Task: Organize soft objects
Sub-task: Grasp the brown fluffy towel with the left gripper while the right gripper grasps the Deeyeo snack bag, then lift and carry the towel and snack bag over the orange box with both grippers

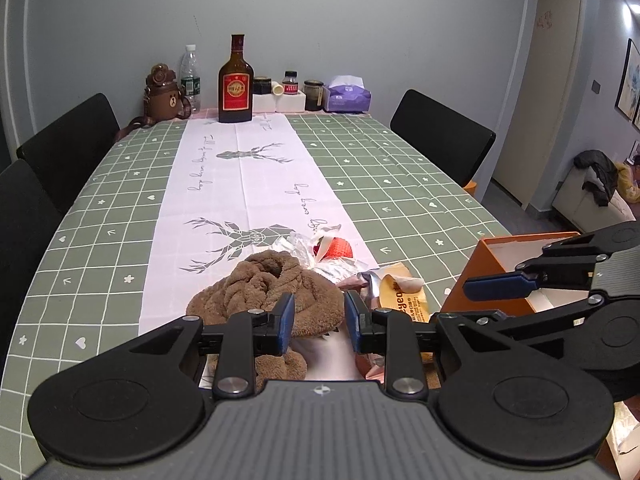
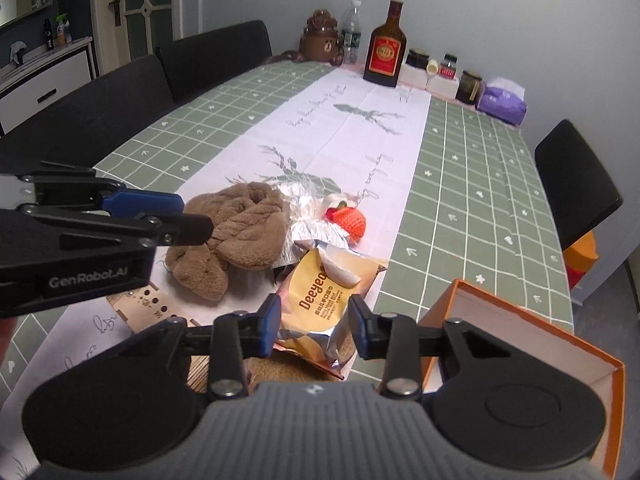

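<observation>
A crumpled brown towel (image 1: 272,284) (image 2: 240,232) lies on the white runner at the near end of the table. Beside it lie a red crocheted strawberry (image 1: 338,248) (image 2: 352,218), crinkled silver wrappers (image 2: 316,232) and a yellow snack bag (image 1: 402,298) (image 2: 324,300). My left gripper (image 1: 318,322) is open, its jaws just over the towel's near edge. My right gripper (image 2: 314,326) is open over the snack bag, holding nothing. An open orange box (image 1: 480,276) (image 2: 532,328) stands at the right.
A brown liquor bottle (image 1: 236,80), water bottle (image 1: 190,76), bear flask (image 1: 162,94), jars and a purple tissue pack (image 1: 346,94) line the far table end. Black chairs (image 1: 440,132) stand on both sides. A thin wooden board (image 2: 148,308) lies near the towel.
</observation>
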Demonstrator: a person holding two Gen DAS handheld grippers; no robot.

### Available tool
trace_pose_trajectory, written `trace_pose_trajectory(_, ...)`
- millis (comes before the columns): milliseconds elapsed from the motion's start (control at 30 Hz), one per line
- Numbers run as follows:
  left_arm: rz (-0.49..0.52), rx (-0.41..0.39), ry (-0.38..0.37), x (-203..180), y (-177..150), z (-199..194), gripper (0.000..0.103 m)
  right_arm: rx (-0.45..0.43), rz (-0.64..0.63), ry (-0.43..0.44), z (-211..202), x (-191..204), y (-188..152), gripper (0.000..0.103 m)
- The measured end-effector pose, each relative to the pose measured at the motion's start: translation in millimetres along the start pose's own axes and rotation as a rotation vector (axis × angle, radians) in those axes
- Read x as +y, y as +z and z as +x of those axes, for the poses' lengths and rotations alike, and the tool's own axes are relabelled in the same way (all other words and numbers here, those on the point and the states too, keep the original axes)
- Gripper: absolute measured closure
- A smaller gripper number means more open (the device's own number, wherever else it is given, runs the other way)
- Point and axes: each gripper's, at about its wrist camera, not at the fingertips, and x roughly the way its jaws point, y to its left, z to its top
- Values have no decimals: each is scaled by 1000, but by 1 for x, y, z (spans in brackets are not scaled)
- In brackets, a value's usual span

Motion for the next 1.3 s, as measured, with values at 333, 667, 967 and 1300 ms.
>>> trace_pose_trajectory(333,-61,60,13,22,16,33,29,67,118,25,44,-13,15,36)
trace_pose_trajectory(667,22,273,24,41,15,67,27,179,155,23,83,-9,20,37)
trace_pose_trajectory(967,12,349,18,47,-3,90,27,191,136,7,89,-6,17,43)
trace_pose_trajectory(1300,-47,295,40,53,-5,82,58,161,99,-5,82,2,12,60)
